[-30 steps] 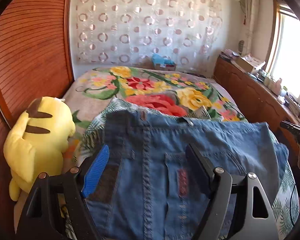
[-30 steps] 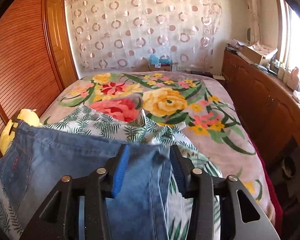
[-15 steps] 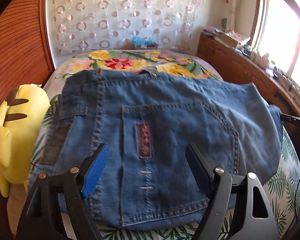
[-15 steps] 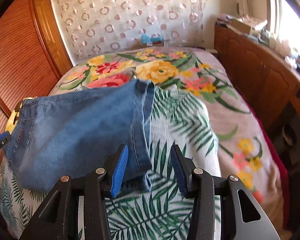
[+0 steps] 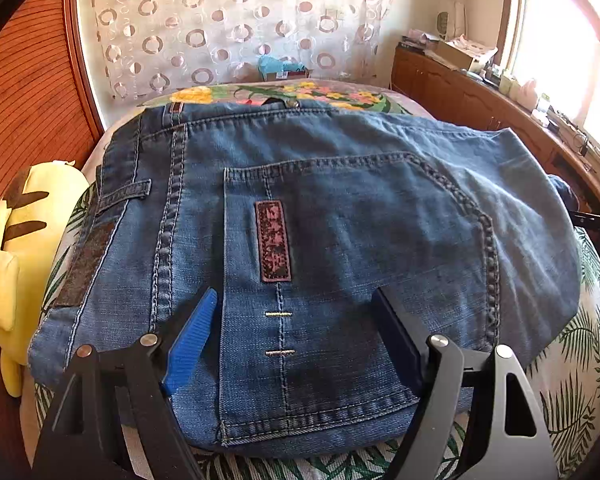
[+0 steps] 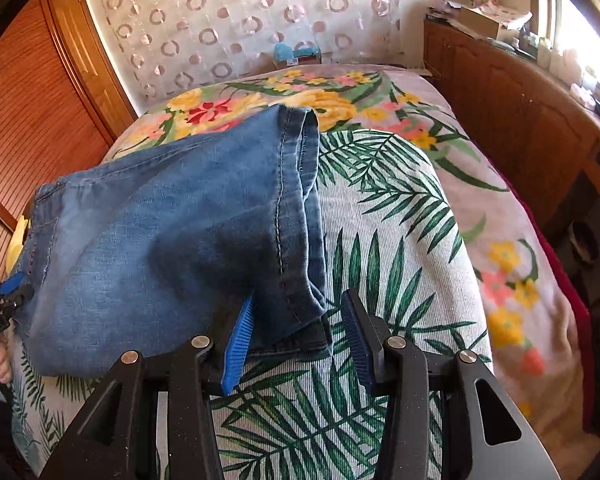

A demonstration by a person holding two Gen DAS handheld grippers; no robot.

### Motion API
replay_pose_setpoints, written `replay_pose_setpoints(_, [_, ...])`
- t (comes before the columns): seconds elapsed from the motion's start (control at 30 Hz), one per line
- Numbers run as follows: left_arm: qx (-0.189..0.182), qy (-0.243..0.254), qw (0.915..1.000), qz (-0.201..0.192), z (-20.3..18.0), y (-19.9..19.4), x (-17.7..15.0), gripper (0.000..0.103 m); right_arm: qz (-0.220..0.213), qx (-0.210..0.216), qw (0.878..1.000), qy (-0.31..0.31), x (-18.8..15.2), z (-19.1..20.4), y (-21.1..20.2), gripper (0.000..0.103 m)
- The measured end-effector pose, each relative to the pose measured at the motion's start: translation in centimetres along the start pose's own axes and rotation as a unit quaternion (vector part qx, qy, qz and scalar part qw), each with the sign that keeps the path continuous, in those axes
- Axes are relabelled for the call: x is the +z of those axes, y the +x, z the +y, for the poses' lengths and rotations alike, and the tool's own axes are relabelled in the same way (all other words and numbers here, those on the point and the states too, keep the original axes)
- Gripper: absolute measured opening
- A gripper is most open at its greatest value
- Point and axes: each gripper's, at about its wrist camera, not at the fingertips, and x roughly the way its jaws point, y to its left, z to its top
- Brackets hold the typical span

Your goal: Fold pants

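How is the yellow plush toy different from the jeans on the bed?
The plush toy is bright yellow with brown stripes; the jeans are blue denim with stitched seams. The toy is puffy and rounded; the jeans lie flat, folded. The toy sits at the bed's left edge; the jeans lie mid-bed. Both are soft things on the bed.

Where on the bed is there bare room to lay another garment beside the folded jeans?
Free: the palm-leaf cloth right of the folded blue denim jeans, reaching toward the bed's right edge, and the floral blanket beyond the jeans toward the curtain. Crowded: the left side, where the yellow plush toy lies close against the jeans.
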Motion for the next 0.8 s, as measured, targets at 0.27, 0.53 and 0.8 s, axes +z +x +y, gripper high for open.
replay_pose_setpoints(0.27, [0.003, 0.001, 1.0, 0.005, -0.3, 0.0, -0.1, 0.08, 0.004, 0.0, 1.0, -0.005, -0.2, 0.4, 0.2, 0.033])
replay_pose_setpoints(0.53, [0.0, -0.002, 1.0, 0.005, -0.1, 0.3, 0.1, 0.08, -0.026, -0.008, 0.999, -0.034, -0.8, 1.1, -1.6, 0.007])
replay_pose_setpoints(0.8, [0.003, 0.001, 1.0, 0.005, -0.1, 0.2, 0.1, 0.08, -0.079, 0.003, 0.996, -0.05, -1.2, 1.2, -5.8, 0.006])
